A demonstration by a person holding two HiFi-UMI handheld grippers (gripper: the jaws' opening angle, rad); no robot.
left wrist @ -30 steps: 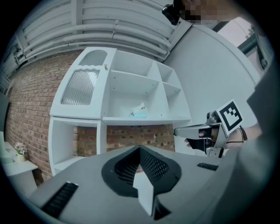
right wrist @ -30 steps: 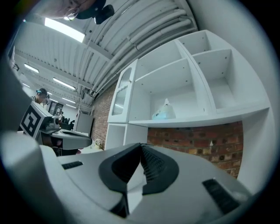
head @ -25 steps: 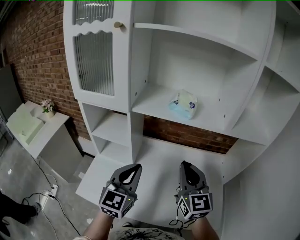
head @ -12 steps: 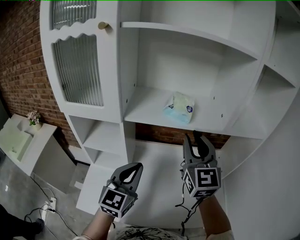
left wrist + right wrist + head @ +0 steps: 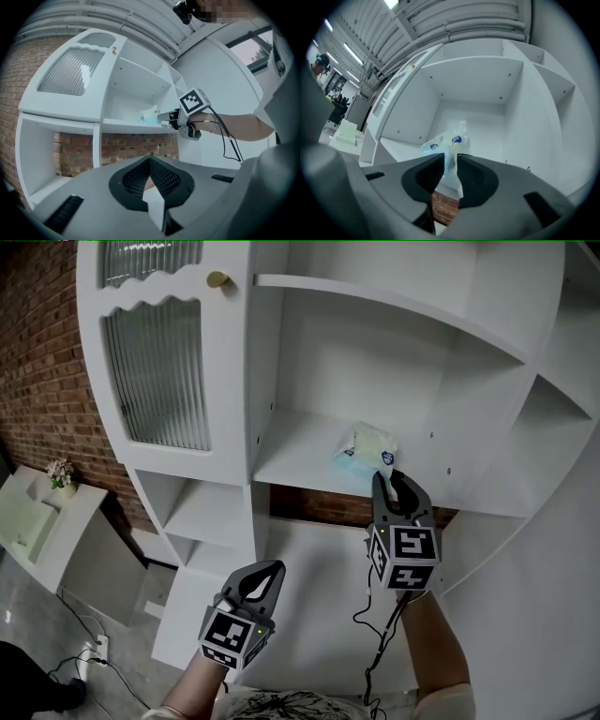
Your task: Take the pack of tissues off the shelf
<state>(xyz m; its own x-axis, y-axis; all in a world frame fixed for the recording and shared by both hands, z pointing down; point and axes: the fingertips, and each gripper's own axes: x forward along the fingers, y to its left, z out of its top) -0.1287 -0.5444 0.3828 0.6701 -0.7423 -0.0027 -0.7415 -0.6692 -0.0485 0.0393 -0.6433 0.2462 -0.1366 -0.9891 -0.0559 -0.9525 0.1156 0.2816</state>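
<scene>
Head view: right gripper (image 5: 388, 477) jaws opening, empty, at five o'clock of the tissue pack (image 5: 366, 448) (left gripper (image 5: 271, 567) jaws together).

Staged room set inside industrial hall: white arched shelf unit (image 5: 239, 381), red brick wall (image 5: 47, 352), corrugated metal ceiling (image 5: 454, 18), bare concrete floor (image 5: 37, 634).

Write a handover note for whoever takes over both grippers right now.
Left gripper: shut, empty, held low, away from the shelf.
Right gripper: raised at the shelf's front edge, jaws opening, nothing between them.
Tissues: lying on the shelf just ahead of the Right gripper, untouched.
Done: the approach.
Left to do: reach in, close on the Tissues, lift them off the shelf.
</scene>
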